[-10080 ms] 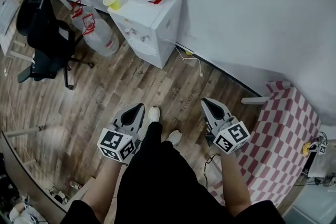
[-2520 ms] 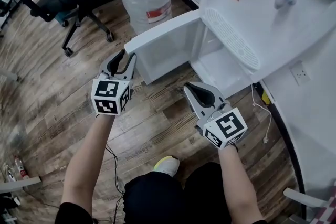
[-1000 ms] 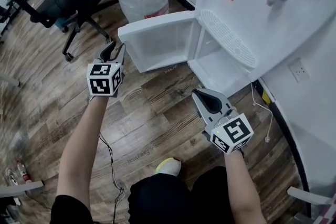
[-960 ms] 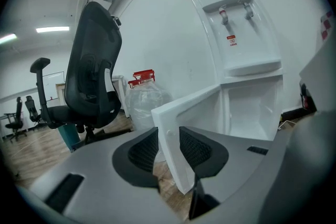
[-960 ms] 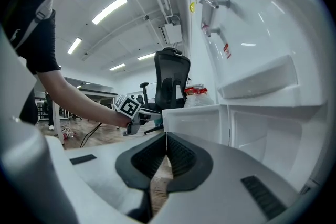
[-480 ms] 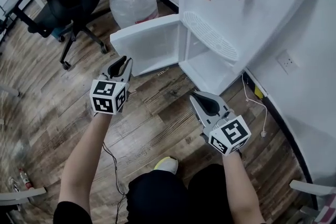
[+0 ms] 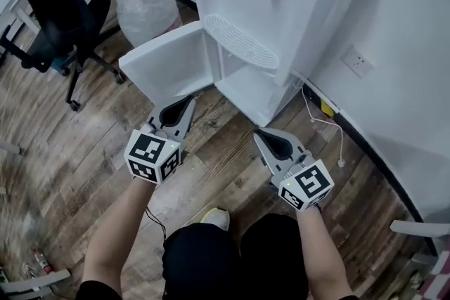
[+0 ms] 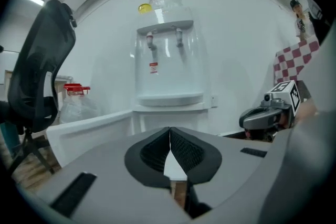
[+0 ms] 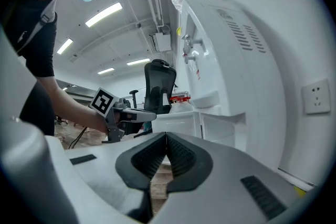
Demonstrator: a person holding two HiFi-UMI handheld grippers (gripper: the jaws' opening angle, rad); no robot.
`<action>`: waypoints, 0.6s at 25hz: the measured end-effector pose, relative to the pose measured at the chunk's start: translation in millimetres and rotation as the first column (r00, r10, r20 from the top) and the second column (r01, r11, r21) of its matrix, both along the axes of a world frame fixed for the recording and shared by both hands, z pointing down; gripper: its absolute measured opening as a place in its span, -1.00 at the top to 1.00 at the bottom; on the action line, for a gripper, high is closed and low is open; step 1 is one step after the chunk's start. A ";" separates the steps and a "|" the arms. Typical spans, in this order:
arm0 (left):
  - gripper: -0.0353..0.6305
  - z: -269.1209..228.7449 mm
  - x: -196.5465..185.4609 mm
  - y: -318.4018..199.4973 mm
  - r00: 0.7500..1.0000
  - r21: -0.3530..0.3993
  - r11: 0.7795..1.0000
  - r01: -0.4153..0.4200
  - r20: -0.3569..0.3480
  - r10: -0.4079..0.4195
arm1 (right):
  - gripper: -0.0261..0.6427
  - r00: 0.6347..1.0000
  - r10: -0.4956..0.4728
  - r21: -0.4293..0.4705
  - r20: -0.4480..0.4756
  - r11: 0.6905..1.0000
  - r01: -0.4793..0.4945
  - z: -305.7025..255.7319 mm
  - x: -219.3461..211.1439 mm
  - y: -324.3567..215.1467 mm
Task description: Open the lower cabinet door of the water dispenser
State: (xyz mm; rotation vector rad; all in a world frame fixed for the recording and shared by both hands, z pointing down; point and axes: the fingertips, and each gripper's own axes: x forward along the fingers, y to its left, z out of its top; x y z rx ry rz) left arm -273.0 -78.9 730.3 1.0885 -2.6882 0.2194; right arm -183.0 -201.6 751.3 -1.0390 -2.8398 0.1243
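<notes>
The lower cabinet door (image 7: pixel 167 67) of the water dispenser (image 7: pixel 281 3) is already standing wide open, swung out toward ten o'clock, just beyond the left hand-held gripper (image 7: pixel 190 101) at its twelve o'clock. That gripper's jaws have just been closing and are meeting on nothing. The right hand-held gripper (image 7: pixel 258 132) is likewise sitting closed and empty, pointing toward the dispenser's base. The door is looking like a light, stiff plastic panel, smooth and probably slippery. I'd be taking it by its free edge, farthest from the hinge.

All views toward water dispenser (image 7: pixel 295 17)
</notes>
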 end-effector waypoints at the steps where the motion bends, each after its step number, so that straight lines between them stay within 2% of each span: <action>1: 0.85 2.1 6.2 -11.2 1.000 0.004 1.000 -0.023 -0.005 0.023 | 0.85 1.000 0.013 -0.001 -0.003 1.000 -0.013 2.1 2.9 -7.9; 5: 0.85 16.9 19.6 -53.1 0.993 0.015 0.994 -0.112 -0.043 0.112 | 0.85 0.997 0.075 -0.012 -0.023 0.997 -0.075 10.1 9.9 -37.5; 10: 0.85 36.4 30.7 -95.2 0.969 0.044 0.977 -0.207 -0.125 0.211 | 0.85 0.986 0.161 -0.040 -0.049 0.986 -0.163 0.9 19.7 -71.7; 15: 0.85 4.4 43.2 -117.1 0.941 0.007 0.955 -0.296 -0.173 0.292 | 0.85 0.961 0.252 -0.052 -0.115 0.964 -0.259 -39.0 38.1 -97.9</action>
